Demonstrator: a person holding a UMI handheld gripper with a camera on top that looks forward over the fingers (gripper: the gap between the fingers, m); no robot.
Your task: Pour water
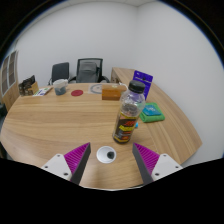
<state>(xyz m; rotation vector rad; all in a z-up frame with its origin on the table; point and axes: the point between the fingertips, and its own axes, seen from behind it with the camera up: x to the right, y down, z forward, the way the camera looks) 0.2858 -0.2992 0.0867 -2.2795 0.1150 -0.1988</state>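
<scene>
A clear bottle with a black cap and a yellow-red label stands upright on the wooden table, just ahead of my fingers and a little right of the midline. A small white cup sits on the table between my fingertips, nearer the left one, with gaps on both sides. My gripper is open; its purple pads flank the cup without touching it. Nothing is held.
A green sponge-like block lies right of the bottle, with a purple box beyond it. A wooden box, a dark cup and papers sit at the far side. Office chairs stand behind the table.
</scene>
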